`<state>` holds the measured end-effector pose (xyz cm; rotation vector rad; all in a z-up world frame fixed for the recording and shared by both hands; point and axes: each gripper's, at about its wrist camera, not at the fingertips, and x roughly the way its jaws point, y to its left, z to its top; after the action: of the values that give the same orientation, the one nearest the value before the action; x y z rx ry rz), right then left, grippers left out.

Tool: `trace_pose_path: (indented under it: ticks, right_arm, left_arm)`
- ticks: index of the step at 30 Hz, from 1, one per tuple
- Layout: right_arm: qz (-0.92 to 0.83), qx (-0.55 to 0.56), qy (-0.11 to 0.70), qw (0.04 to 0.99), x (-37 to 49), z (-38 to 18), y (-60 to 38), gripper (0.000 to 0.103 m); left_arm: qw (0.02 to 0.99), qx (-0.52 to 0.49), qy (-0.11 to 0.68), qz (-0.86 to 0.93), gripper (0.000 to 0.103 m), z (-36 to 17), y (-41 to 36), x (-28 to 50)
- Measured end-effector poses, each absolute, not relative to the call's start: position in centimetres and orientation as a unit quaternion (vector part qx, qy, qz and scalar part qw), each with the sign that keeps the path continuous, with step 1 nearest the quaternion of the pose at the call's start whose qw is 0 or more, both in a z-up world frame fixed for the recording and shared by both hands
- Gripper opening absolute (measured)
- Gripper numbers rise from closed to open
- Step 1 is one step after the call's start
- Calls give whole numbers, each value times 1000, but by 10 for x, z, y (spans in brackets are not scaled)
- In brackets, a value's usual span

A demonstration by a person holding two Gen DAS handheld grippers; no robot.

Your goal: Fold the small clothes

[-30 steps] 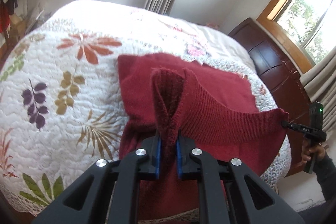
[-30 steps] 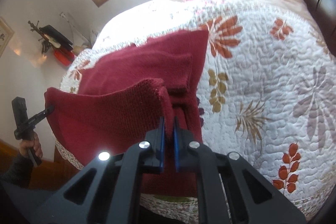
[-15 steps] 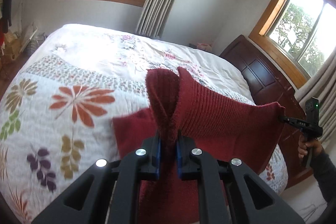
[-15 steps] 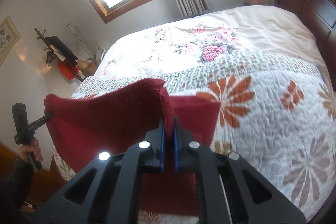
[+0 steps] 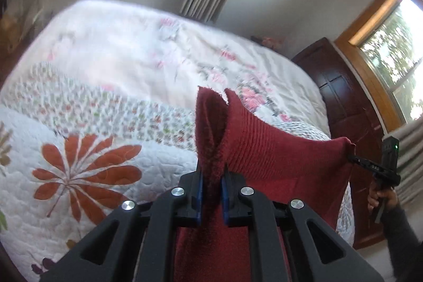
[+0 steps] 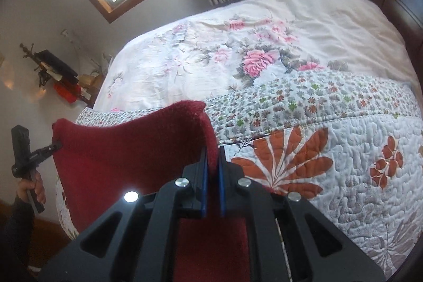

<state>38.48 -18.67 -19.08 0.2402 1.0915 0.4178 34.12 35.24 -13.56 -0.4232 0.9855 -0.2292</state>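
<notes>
We hold the dark red knit garment [image 5: 277, 157] up by its two top corners, stretched between our grippers above the near edge of the bed [image 6: 357, 176]. Our left gripper [image 5: 210, 185] is clenched on one corner, a fold of cloth standing up between its blue pads [image 5: 198, 192]. Our right gripper [image 6: 211, 176] is clenched on the other corner in the same way.

The left wrist view is motion-blurred over the quilt [image 5: 87, 176], yet it alone shows the dark wooden headboard [image 5: 341, 97] broadly, the side window [image 5: 396, 52], and our right hand [image 5: 380, 198] on its handle.

The right wrist view is sharp: it shows the pink-flowered sheet [image 6: 253, 57] at the far edge, a cluttered wall shelf [image 6: 55, 73], and our left hand [image 6: 33, 186].
</notes>
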Motion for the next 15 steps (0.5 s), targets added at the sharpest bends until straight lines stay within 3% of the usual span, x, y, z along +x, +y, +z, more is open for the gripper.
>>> trace_pose_path:
  ticks: [6,12,15]
  right_arm:
    - [166,102,566,801,408,-241,-181,6]
    - [145,92,598,783,418,-271,-178,6]
    - [138,86,617,770,419,-284,-176,14]
  left_arm:
    - [796,-226,555,-85,10,-209,357,371]
    - [772,-227,589,-74,12,-237,357,380]
    - [765,-218,603,-60,22,-240,359,384]
